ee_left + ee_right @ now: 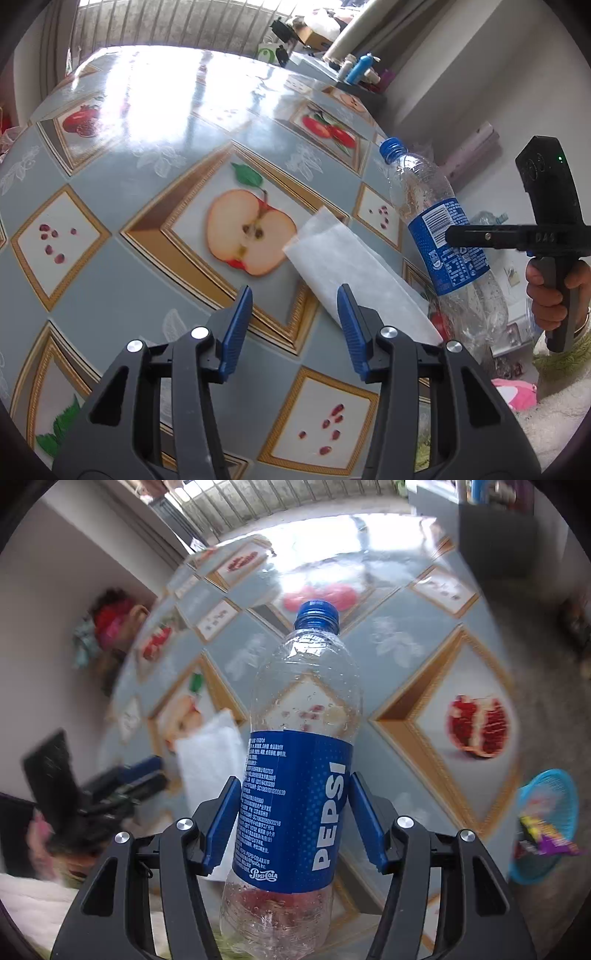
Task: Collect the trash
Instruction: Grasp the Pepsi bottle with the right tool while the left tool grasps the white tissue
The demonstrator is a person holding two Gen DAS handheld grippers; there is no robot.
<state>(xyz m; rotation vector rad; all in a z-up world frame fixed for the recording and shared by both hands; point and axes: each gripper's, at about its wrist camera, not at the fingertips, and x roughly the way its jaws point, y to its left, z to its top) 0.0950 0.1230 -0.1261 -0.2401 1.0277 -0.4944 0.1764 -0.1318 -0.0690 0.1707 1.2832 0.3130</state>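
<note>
An empty clear Pepsi bottle (439,221) with a blue cap and blue label hangs tilted over the table's right edge. My right gripper (294,777) is shut on the bottle (295,686), its blue pads pressing the label from both sides. In the left wrist view the right gripper (461,236) reaches in from the right, held by a hand (550,291). A flat white paper (343,258) lies on the tablecloth beside the printed apple. My left gripper (295,291) hovers open just above the paper's near end, with nothing between its pads. The right wrist view shows the paper (210,746) and, blurred, the left gripper (140,771).
The table (110,184) wears a glossy grey cloth printed with fruit panels. A blue plastic basket (546,812) holding a colourful wrapper sits low beyond the table's right side. Small bottles and boxes (360,68) crowd the far right corner. A wall runs along the right.
</note>
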